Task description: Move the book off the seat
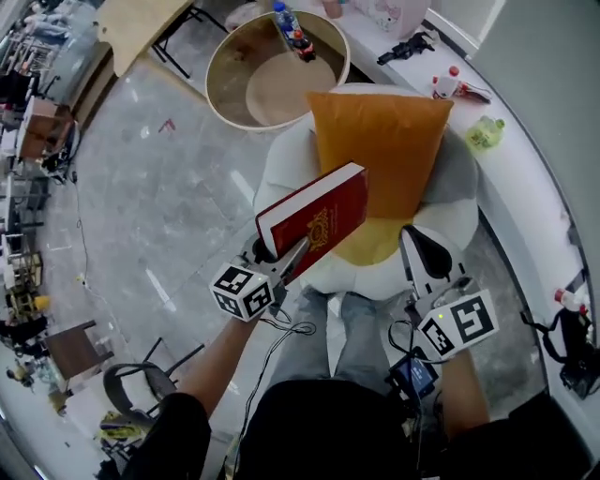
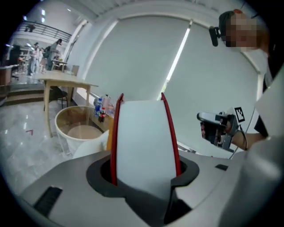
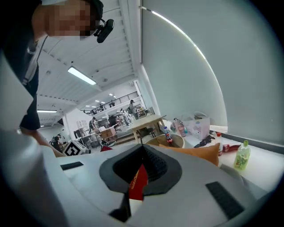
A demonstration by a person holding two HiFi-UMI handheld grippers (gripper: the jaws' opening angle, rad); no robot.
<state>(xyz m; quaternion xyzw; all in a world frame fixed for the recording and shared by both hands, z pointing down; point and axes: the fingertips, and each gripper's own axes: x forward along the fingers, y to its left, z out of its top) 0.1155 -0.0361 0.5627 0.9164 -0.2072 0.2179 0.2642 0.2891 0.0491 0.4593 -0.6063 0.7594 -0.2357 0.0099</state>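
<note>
2 grippers above white seat, grey floor: left gripper clamps book, right gripper closed.

Between the left gripper's jaws, the book shows only white page edges and thin red cover rims; its near end is hidden inside the jaws. Through the right gripper's jaws only a red sliver of it shows, gold print unreadable.

Glossy grey floor — wooden table, white blind.
</note>
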